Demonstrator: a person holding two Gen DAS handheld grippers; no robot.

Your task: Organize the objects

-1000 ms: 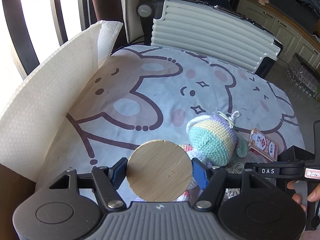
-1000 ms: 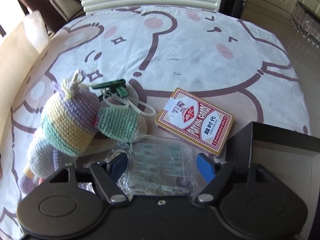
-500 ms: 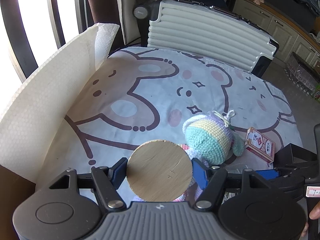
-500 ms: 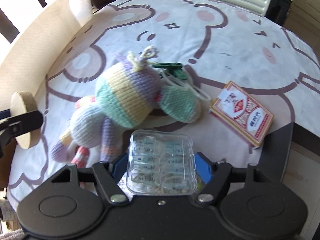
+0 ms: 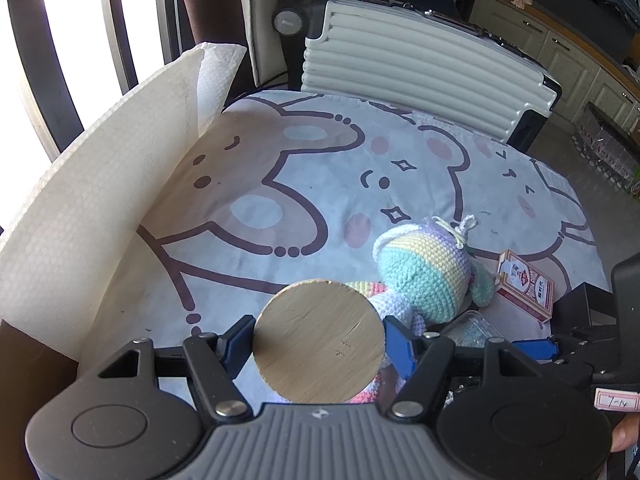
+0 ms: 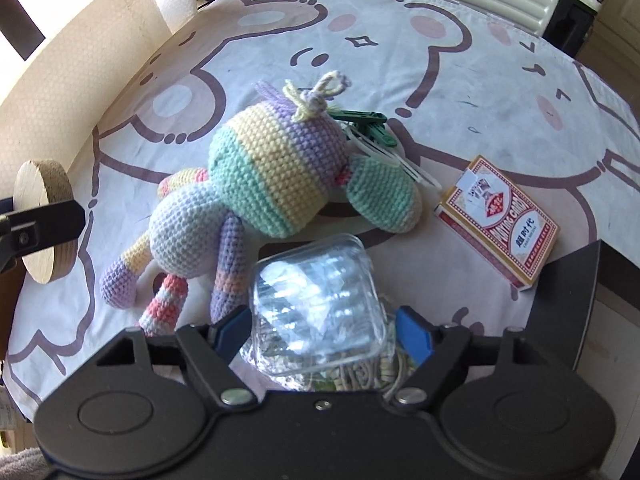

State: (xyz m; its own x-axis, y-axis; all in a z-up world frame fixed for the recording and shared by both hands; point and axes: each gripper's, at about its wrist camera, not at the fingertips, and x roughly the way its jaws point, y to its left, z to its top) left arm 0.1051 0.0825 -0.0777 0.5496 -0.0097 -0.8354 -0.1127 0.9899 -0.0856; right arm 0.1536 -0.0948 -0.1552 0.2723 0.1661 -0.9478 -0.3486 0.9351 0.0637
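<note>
Tablecloth (image 5: 248,168): cartoon-bear print spread ahead of both sets of jaws; every loose thing lies on its near right part.
Bubble wrap (image 5: 80,216): a white sheet standing on edge, left of the left jaws and well apart from them.
Suitcase (image 5: 420,68): ribbed, pale, far beyond both jaws at the far edge of the cloth; plays no part in this step.
Crochet toy (image 6: 256,184): striped in pastel, lying on its side just ahead of the right jaws; its legs reach toward the left blue pad; a green clip (image 6: 368,120) lies touching its far side.
Black box (image 6: 568,300): an open dark container right of the right jaws; probably where things are meant to go, though that is a judgement.
Card pack (image 6: 500,228): red and white, ahead and to the right of the right jaws, beside the box edge.
Wooden disc (image 5: 320,340): round, flat face to the camera; the left gripper (image 5: 320,344) is clamped on its rim, a blue pad on either edge.
Clear case (image 6: 316,300): small plastic box with bits inside, tilted between the right jaws; the right gripper (image 6: 320,332) has just been widening its jaws; the pads look a little clear of its sides, so it seems let go.
Doing it well: let the case settle flat before drawing back; lift the right jaws straight away so neither pad drags a corner; keep the disc squeezed evenly and clear of the toy's legs.
</note>
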